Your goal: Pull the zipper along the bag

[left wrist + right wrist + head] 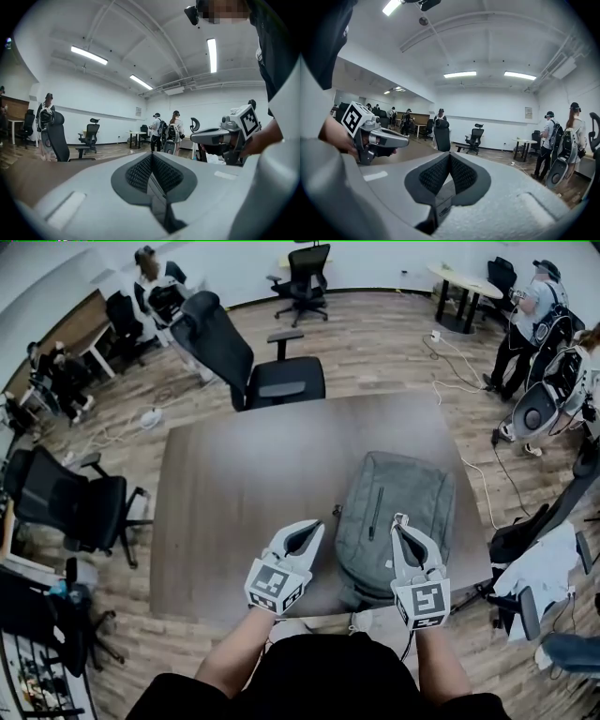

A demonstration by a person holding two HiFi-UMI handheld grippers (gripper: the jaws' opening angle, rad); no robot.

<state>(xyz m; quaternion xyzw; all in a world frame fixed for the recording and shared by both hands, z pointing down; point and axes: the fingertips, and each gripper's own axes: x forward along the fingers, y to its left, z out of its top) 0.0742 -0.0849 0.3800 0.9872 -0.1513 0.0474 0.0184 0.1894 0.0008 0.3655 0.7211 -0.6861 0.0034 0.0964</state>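
A grey backpack (pixel 394 512) lies flat on the right half of the brown table (pixel 234 502), with a dark zipper line (pixel 375 512) running down its front. My left gripper (pixel 317 525) hovers over bare table just left of the bag, its jaws shut and empty. My right gripper (pixel 400 521) hovers above the bag's near part, also shut; a thin pale loop shows at its tip, and I cannot tell what it is. Both gripper views look out level over the room, so the bag is hidden in them. The left gripper (pixel 151 154) and the right gripper (pixel 450 154) each show pads pressed together.
A black office chair (pixel 262 371) stands at the table's far side and another chair (pixel 75 502) at the left. Cables (pixel 469 371) lie on the wooden floor at the right. Several people stand around the room's edges. A white cloth (pixel 534 577) lies near the table's right corner.
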